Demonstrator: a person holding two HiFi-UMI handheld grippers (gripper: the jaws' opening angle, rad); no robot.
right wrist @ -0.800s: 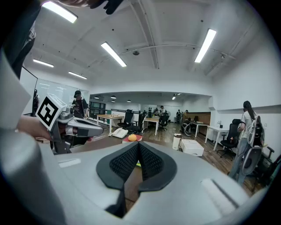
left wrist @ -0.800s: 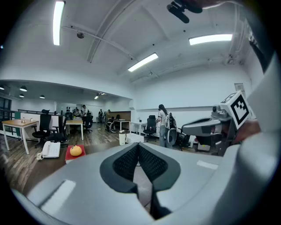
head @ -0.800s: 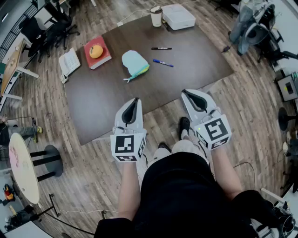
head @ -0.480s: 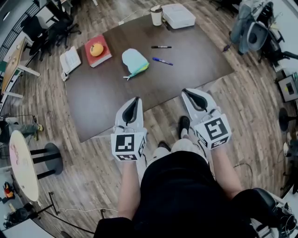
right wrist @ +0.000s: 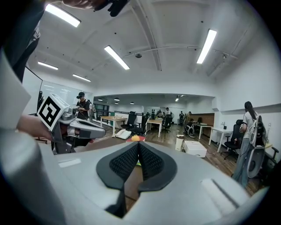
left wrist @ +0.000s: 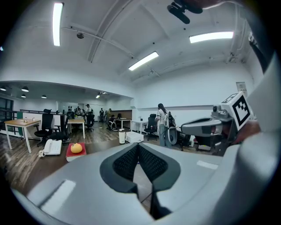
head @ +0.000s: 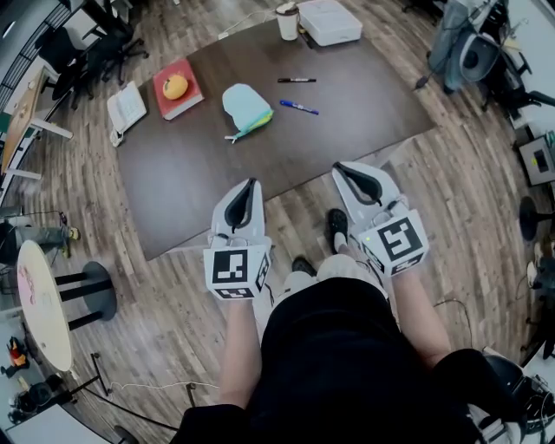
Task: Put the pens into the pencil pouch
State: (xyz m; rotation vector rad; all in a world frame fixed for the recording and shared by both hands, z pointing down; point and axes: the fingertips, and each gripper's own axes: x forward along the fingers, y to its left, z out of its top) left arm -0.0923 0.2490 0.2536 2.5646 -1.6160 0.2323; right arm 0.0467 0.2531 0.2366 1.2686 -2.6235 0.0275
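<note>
A light blue pencil pouch [head: 246, 107] with a yellow edge lies on the dark brown table [head: 191, 173]. To its right lie a blue pen [head: 299, 107] and, farther back, a black pen [head: 297, 80]. My left gripper [head: 252, 184] and my right gripper [head: 340, 167] hover side by side at the table's near edge, well short of the pens. Both are shut with nothing between the pads [left wrist: 138, 161] [right wrist: 138, 160]. In the left gripper view the right gripper [left wrist: 206, 127] shows at the right.
A red book [head: 176, 91] with an orange on it, a white desk phone [head: 126, 107], a paper cup [head: 287, 21] and a white box [head: 329, 21] sit along the table's far side. Office chairs, desks and several people stand around on the wooden floor [head: 486, 182].
The table and its objects have slid slightly up and left in the head view as the camera shifted. Both grippers stay shut and in much the same place.
</note>
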